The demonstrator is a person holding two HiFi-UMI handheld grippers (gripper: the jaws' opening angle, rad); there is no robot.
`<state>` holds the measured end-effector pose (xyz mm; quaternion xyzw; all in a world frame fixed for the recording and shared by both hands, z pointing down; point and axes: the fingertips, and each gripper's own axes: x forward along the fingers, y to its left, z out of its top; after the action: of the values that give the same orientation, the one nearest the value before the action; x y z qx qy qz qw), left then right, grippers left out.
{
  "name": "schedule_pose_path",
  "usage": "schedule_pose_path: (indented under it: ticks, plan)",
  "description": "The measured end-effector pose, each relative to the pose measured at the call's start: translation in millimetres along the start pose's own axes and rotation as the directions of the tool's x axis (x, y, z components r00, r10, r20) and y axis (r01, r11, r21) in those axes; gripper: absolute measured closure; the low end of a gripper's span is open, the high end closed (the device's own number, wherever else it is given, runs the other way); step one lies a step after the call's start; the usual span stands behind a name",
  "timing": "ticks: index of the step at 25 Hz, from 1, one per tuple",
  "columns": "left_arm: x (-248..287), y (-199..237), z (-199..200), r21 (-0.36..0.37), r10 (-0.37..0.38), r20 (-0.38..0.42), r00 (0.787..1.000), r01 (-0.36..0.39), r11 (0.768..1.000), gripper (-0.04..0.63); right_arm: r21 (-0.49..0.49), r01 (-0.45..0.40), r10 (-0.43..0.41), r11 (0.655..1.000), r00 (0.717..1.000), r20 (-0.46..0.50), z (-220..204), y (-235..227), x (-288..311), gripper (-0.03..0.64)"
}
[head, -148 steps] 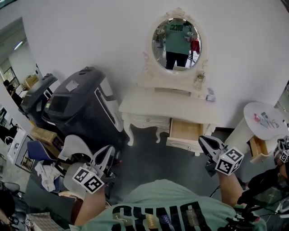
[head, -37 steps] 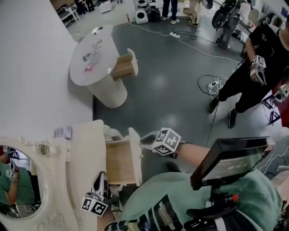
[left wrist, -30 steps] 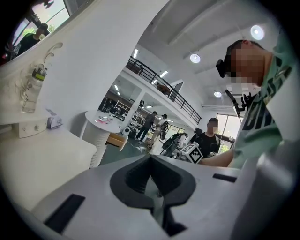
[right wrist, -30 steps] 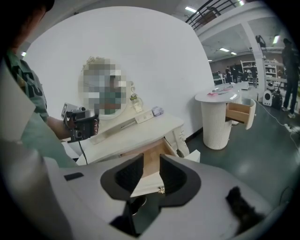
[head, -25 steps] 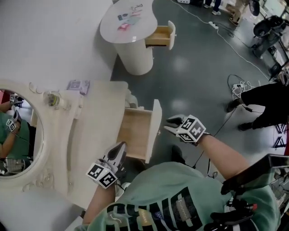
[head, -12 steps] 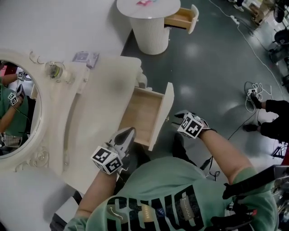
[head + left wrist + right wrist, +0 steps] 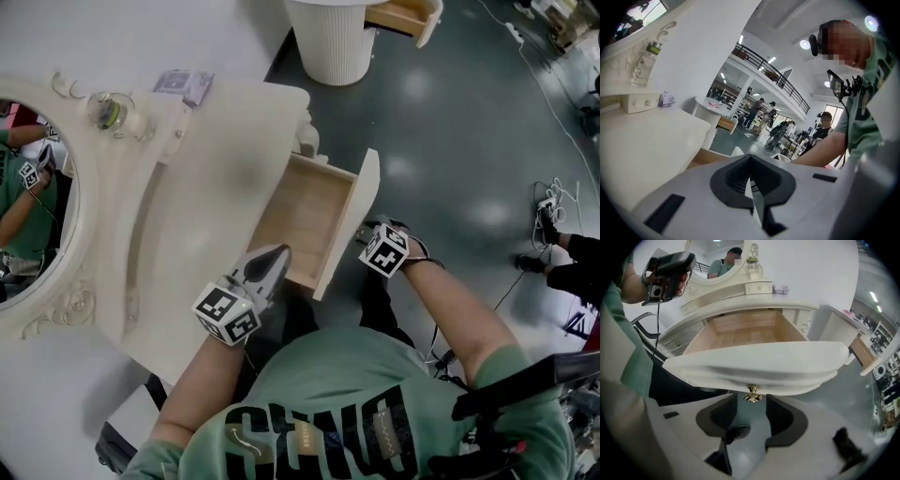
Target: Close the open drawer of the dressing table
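Two tongs in view, one drawer to shut.

Right tongs (image 7: 749, 405): jaws spread wide, having just been opening, nothing pinched. The brass knob (image 7: 752, 394) sits at the mouth of the gap between the jaw tips, apparently clear of both pads.

Left tongs (image 7: 750, 159): jaws pressed together, empty, with the tip close to the drawer's near side wall in the head view.

Drawer (image 7: 319, 211): pulled well out of the desk (image 7: 206, 178), bare wood inside, curved white front facing the right tongs.

Risks, as I judge them:
- With the jaws this far apart, a forward push may let the knob slide into the gap, so the contact is loose and the tips could skid on the curved front.
- A push off the centre line would likely skew the drawer and bind it partway.
- The left tongs sit near where the drawer front meets the desk, and could be caught if not drawn back.
- A hard shove may jolt the small bottle (image 7: 105, 111) beside the mirror (image 7: 28, 187).
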<state>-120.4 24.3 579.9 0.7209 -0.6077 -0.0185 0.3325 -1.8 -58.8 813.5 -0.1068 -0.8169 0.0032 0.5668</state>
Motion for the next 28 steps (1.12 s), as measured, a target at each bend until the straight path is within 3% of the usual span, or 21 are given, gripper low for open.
schedule_pose_path:
  ticks: [6, 11, 28]
  plan:
    - [-1, 8, -11, -0.018, 0.008, -0.003, 1.0, -0.008, 1.0, 0.598, 0.017, 0.029, -0.029, 0.999, 0.999, -0.03, -1, -3, 18, 0.425]
    - [-6, 17, -14, -0.037, 0.019, 0.007, 1.0, -0.019, 0.999, 0.598, -0.002, 0.064, -0.065, 0.998, 0.997, -0.034, 4, -4, 21, 0.466]
    - [-16, 30, -18, -0.059, 0.036, 0.045, 0.998, -0.034, 0.998, 0.598, -0.02, 0.059, -0.059, 0.998, 0.998, -0.035, 15, -3, 27, 0.471]
